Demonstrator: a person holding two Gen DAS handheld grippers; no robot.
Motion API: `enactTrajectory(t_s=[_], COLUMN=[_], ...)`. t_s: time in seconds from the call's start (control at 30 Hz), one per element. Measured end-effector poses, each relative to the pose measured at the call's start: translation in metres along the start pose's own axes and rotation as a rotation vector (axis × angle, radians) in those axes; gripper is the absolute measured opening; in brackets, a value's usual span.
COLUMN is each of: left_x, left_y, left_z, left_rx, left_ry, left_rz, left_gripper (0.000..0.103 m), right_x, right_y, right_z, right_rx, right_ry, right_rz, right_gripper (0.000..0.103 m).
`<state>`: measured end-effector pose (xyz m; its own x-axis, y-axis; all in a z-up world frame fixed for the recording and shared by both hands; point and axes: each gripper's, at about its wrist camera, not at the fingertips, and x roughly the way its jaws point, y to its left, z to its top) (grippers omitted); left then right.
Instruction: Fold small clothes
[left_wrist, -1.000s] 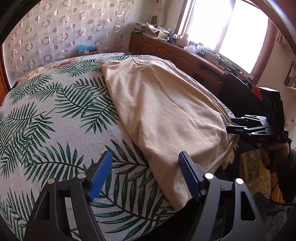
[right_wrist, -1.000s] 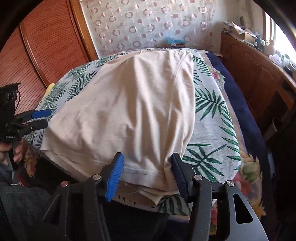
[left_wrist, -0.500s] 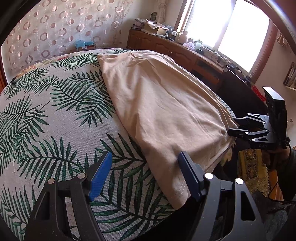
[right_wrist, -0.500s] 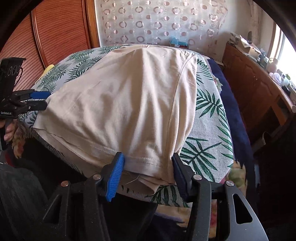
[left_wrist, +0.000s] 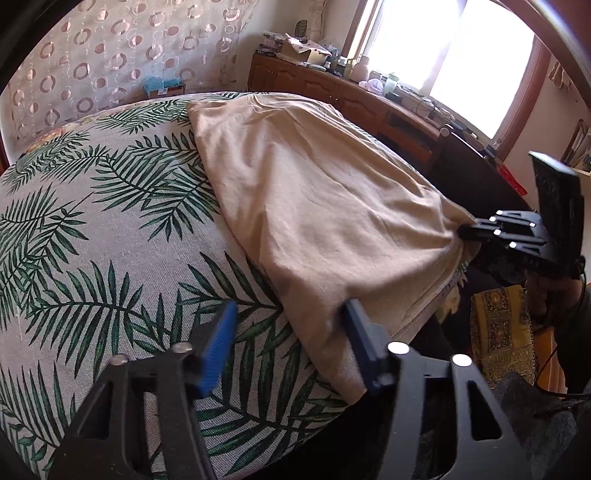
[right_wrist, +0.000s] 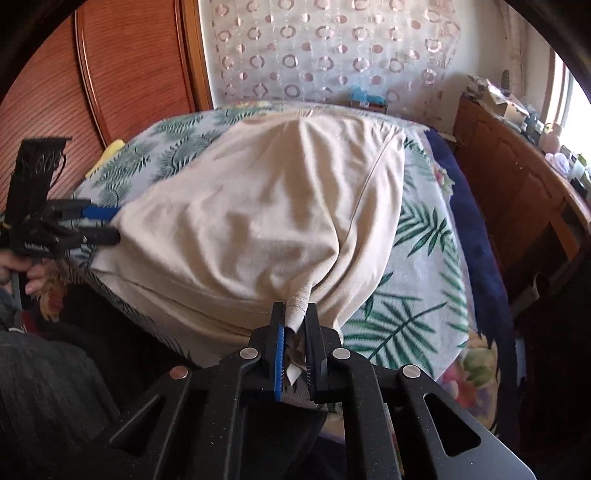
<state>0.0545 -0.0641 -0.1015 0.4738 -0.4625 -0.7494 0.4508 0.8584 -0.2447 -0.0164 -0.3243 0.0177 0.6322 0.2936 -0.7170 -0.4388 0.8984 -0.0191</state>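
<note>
A soft, matte beige knit garment (left_wrist: 317, 206) lies on the bed (left_wrist: 92, 236), whose coarse woven cover bears green palm fronds. Its long axis runs from lower right to upper centre of the left wrist frame. The right hand-held gripper (right_wrist: 295, 328) has just closed, pinching the bunched hem. The left hand-held gripper (left_wrist: 288, 332), also closing, straddles the other corner, pads not yet pressing.

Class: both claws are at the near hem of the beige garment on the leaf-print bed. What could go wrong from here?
1. The right claw has just closed on a bunched hem corner; the beige garment may fold creased.
2. The left claw has been closing, but its pads do not yet press; lifting now could raise one corner only.
3. The claws might snag the bedcover.
</note>
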Motion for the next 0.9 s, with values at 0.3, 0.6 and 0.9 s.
enactTrajectory(t_s=[0.3, 0.6, 0.9], left_x=[-0.012, -0.045, -0.036], left_y=[-0.013, -0.010, 0.022], left_z=[0.005, 0.060, 0.153], left_rx=[0.029, 0.018, 0.012], left_ry=[-0.047, -0.195, -0.277], left_rz=[-0.102, -0.090, -0.038], left_gripper=[0.007, 0.007, 0.007], right_x=[-0.022, -0.028, -0.018], right_y=[0.002, -0.005, -0.029], right_z=[0.019, 0.047, 0.113], right_rx=[-0.015, -0.009, -0.038], right_ry=[-0.107, -0.221, -0.310], right_rz=[-0.012, -0.037, -0.118], right_gripper=[0.009, 0.009, 0.008])
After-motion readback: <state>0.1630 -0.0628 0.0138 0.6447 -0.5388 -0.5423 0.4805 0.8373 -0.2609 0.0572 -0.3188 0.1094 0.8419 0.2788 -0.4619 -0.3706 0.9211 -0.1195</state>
